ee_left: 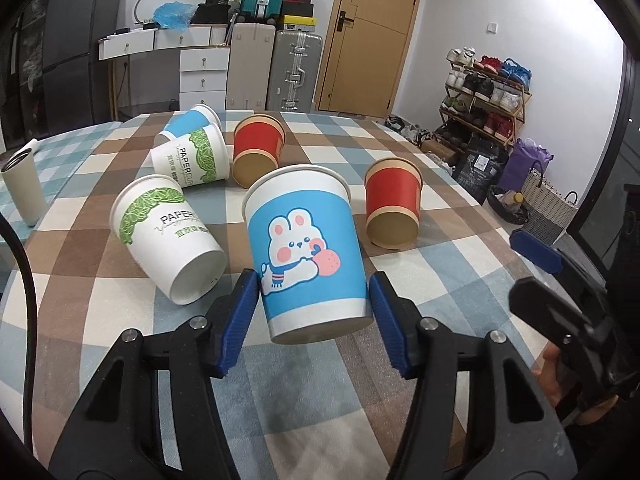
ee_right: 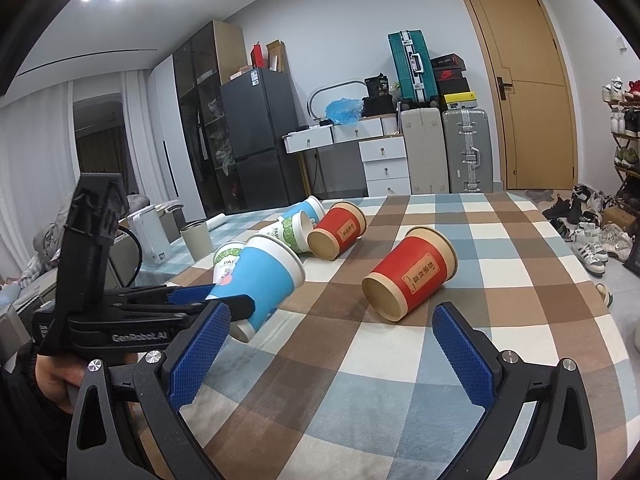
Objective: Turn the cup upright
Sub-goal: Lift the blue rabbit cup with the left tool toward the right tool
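Observation:
My left gripper (ee_left: pixel 314 308) is shut on a blue paper cup with a rabbit print (ee_left: pixel 306 252), held by its lower body and tilted above the checked tablecloth (ee_left: pixel 460 280). The same cup (ee_right: pixel 264 280) shows in the right wrist view, lifted off the table, mouth pointing up and right. My right gripper (ee_right: pixel 330 356) is open and empty over the table, near a red cup lying on its side (ee_right: pixel 412 276). Several other cups lie on their sides: two white-and-green (ee_left: pixel 168 232), one red (ee_left: pixel 256 152), one blue (ee_left: pixel 188 120).
A beige tumbler (ee_left: pixel 24 192) stands upright at the table's left edge. The near red cup (ee_left: pixel 394 204) lies right of the held cup. The table's right edge (ee_right: pixel 600 280) drops to a floor with shoes. Suitcases and drawers stand behind the table.

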`<act>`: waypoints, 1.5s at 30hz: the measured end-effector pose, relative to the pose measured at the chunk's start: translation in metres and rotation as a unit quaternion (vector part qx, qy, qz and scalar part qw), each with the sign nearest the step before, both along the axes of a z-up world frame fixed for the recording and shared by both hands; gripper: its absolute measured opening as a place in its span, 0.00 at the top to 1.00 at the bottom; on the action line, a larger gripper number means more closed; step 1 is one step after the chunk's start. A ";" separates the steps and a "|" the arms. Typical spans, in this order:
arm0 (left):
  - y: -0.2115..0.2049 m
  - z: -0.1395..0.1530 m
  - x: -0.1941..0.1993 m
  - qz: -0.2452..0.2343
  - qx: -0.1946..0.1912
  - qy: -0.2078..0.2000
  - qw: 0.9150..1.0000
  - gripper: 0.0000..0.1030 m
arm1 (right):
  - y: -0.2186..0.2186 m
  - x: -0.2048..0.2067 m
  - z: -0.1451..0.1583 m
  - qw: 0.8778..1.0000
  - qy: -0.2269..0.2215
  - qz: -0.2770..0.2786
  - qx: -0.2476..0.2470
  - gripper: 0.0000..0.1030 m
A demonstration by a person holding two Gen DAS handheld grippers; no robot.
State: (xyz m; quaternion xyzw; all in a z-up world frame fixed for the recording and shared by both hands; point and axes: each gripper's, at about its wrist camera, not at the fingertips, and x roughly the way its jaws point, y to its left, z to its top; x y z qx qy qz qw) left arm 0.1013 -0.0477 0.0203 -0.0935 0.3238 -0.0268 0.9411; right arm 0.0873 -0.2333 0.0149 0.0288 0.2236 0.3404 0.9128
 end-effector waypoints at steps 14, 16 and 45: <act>0.018 0.011 -0.066 0.015 -0.019 -0.024 0.999 0.47 | 0.008 -0.003 -0.004 1.000 0.003 0.014 -0.015 0.00; 0.017 0.010 -0.074 0.014 -0.023 -0.024 0.999 0.47 | 0.009 -0.003 -0.004 1.000 0.003 0.014 -0.016 0.00; -0.021 -0.029 -0.096 0.003 -0.022 0.025 0.999 0.38 | 0.010 -0.001 -0.005 1.000 0.007 0.015 -0.022 0.00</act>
